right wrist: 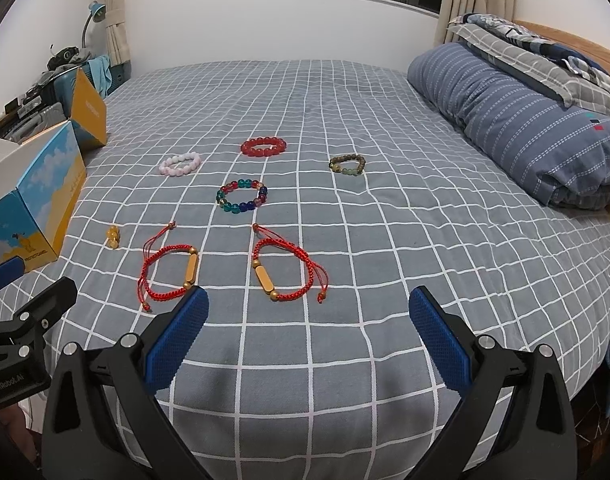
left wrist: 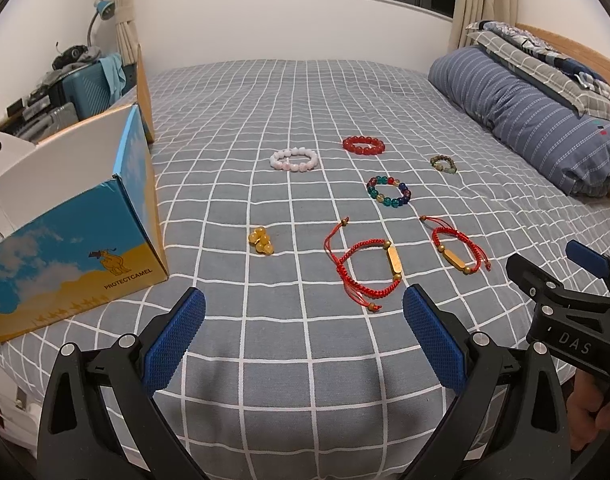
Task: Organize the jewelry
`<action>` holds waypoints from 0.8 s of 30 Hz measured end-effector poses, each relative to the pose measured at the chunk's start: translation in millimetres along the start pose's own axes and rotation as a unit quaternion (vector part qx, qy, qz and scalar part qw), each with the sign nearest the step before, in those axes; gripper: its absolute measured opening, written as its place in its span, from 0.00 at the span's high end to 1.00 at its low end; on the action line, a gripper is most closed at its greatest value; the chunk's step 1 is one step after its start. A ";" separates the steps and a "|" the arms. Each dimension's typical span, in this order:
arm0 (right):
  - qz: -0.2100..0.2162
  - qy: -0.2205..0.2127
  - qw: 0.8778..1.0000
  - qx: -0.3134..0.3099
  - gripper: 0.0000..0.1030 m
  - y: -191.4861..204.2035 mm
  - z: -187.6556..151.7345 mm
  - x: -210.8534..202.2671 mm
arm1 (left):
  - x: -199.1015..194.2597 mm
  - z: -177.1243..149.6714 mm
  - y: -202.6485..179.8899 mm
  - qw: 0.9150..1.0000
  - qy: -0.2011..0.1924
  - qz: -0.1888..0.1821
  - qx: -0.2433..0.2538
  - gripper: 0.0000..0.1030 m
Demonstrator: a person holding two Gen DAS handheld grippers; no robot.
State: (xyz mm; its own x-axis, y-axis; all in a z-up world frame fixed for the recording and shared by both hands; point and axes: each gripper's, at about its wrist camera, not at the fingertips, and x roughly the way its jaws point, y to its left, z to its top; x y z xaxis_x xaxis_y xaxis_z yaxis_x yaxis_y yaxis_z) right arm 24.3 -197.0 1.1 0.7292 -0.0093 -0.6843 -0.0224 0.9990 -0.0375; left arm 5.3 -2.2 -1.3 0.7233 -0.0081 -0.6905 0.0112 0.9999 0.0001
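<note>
So far nothing looks sorted: the left gripper point(left wrist: 303, 308) hangs above the near edge of the bed point(left wrist: 305, 360) with its blue-padded fingers point(left wrist: 177, 336) spread wide apart and empty, and the right gripper point(right wrist: 308, 308) hovers alongside it, its fingers point(right wrist: 439, 340) equally parted and holding nothing. Just beyond the fingertips lie two red cord bracelets with gold bars, one point(left wrist: 369, 268) nearer the left gripper and the other point(right wrist: 283, 272) nearer the right, both flat on the checked sheet with their tails loose. To the left of them sits a small cluster of amber beads point(left wrist: 261, 241), near the box. Farther out are the multicoloured bead bracelet point(right wrist: 242, 197), then the pale pink one point(left wrist: 293, 160), the red bead one point(left wrist: 363, 145) and a small brown-green one point(right wrist: 346, 165), each apart from the others. An open cardboard box point(left wrist: 77, 240) with a camel print stands on the bed's left side; how much it already holds cannot be told, since its inside is hidden. Judging by this, all seven visible pieces remain to be gathered, and the task seems to be at or near its start, with the red cord pair the likeliest first picks.
</note>
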 end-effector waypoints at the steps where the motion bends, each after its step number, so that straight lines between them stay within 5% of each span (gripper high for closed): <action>1: 0.000 0.000 1.000 0.000 0.07 0.1 0.1 0.1 | -0.5 -0.5 -0.3 1.000 0.000 0.001 0.000 0.05; 24: 0.000 -0.002 1.000 0.000 0.07 2.1 1.8 0.4 | -4.7 1.9 -2.6 1.000 -0.007 -0.004 0.001 0.05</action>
State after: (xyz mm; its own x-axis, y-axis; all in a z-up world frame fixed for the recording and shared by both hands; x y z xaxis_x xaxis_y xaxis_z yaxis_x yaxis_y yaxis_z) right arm 25.7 -194.9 2.1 0.7325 -0.0101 -0.6807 -0.0218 0.9990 -0.0383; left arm 3.2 -4.7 3.3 0.7331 -0.0155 -0.6800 0.0180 0.9998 -0.0034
